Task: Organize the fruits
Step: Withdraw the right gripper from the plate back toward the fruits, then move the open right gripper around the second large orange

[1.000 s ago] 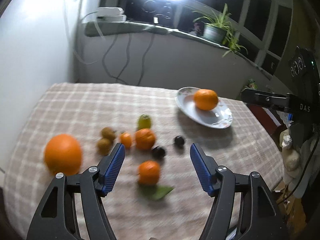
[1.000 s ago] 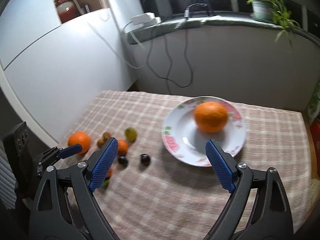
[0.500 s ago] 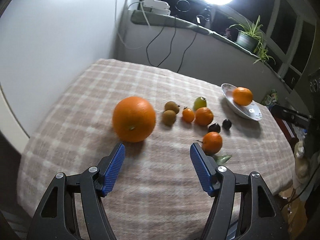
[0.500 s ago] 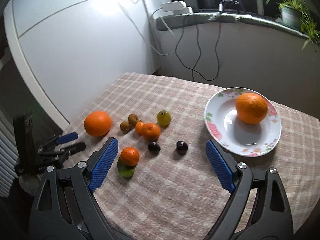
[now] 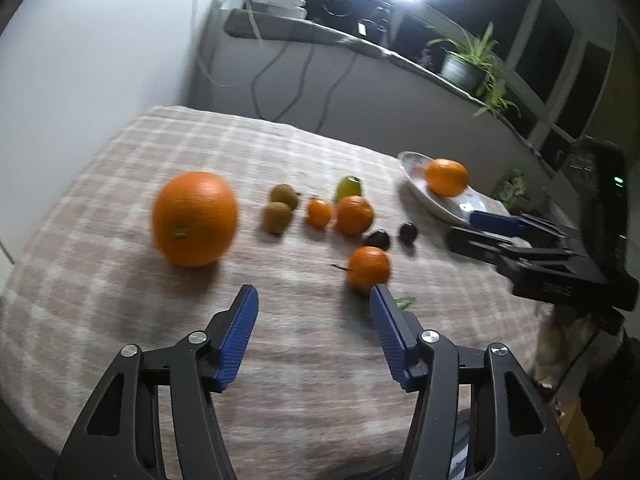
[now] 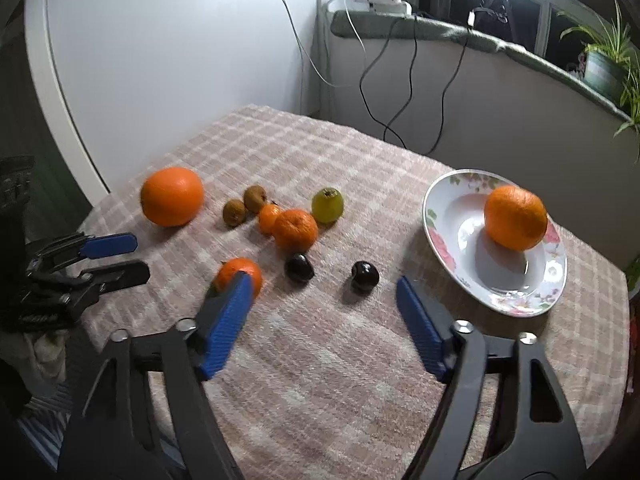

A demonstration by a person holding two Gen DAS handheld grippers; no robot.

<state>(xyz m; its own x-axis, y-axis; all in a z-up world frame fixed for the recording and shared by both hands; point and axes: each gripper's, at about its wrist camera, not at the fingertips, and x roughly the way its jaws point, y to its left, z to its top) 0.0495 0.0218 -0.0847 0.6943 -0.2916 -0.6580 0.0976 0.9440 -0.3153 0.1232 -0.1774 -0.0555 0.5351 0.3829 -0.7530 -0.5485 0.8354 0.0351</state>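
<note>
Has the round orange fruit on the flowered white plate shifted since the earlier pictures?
No. The orange fruit sits at the plate's far rim as before; only the camera moved.

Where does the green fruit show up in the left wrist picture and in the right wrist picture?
Left wrist view: the green fruit sits right of centre, just behind a mid-sized orange fruit.
Right wrist view: the green fruit sits at centre, left of the plate.
Shared landmark: the big orange loose on the cloth, far left of the fruit row in both.
</note>
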